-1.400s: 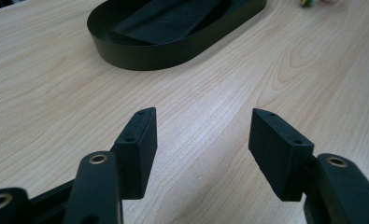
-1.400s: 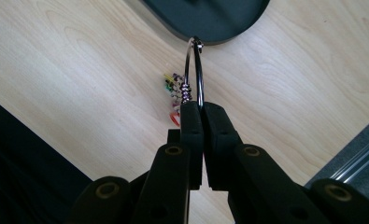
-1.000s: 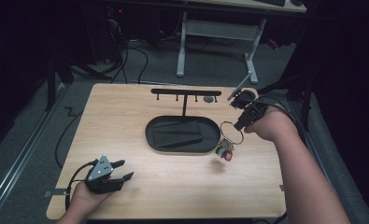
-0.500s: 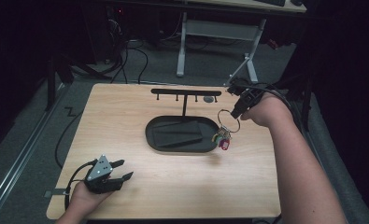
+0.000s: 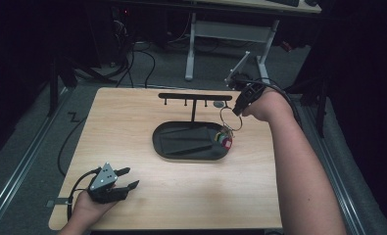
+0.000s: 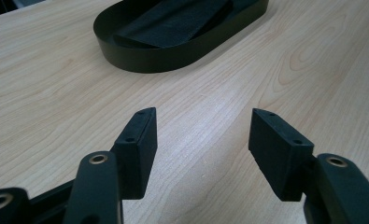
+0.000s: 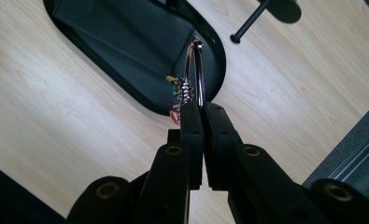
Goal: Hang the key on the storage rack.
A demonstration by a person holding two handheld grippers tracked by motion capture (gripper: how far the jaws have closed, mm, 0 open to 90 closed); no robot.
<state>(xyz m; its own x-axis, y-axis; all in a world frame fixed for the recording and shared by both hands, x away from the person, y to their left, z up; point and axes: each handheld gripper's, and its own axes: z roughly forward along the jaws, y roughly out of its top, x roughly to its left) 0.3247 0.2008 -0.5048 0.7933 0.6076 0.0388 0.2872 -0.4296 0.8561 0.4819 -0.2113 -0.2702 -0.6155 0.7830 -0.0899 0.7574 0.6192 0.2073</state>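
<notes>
While the right tongs are pinched tight on a metal key ring, the ring hangs from them above the far right end of the black oval tray; small coloured tags, red and green among them, dangle from the ring's lower part just over the tray's right rim; whether the tags touch the tray cannot be told. In the right gripper view the ring stands edge-on, clamped between the two shut pads, with the tags bunched on its left side and the tray below. Right hand sits at the far right of the surface, just near of the black hook rack, whose post rises at the tray's far edge. Left tongs rest low on the near left of the surface, well apart from the tray; jaws spread wide with nothing between them; left gripper view shows bare wood between the pads and the tray beyond.
</notes>
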